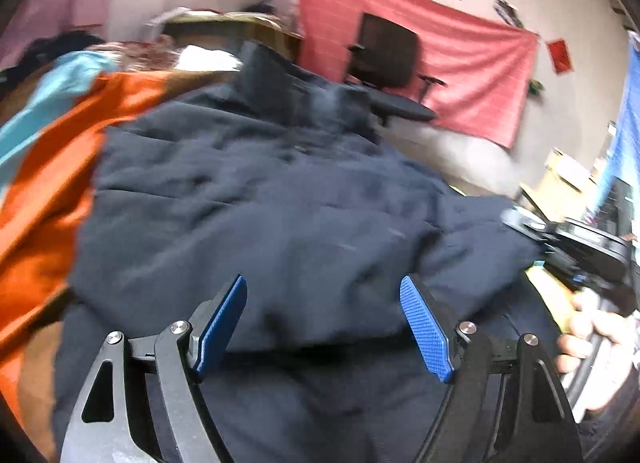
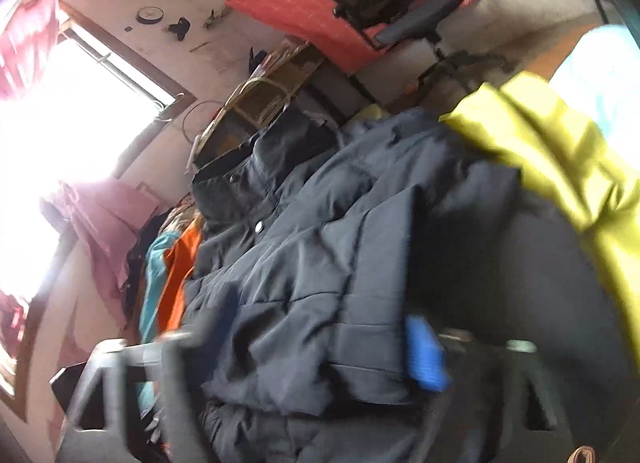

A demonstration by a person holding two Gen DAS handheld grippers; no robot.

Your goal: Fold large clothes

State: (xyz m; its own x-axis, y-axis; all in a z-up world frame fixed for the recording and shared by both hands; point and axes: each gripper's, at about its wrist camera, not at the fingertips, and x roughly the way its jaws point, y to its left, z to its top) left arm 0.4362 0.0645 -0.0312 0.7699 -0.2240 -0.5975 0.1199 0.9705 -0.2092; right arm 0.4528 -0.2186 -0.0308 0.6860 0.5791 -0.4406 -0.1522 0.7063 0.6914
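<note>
Navy jacket (image 1: 280, 199) spread under open left tongs (image 1: 324, 327), untouched.

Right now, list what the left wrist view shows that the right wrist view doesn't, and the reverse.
Only the left wrist view shows the person's hand on the other gripper's handle, and the left gripper with jaws open above the fabric.

Only the right wrist view shows the bright window, the yellow-green garment and the blurred right gripper astride a fold.

Both show the navy padded jacket, the orange garment, the office chair and the red cloth.
</note>
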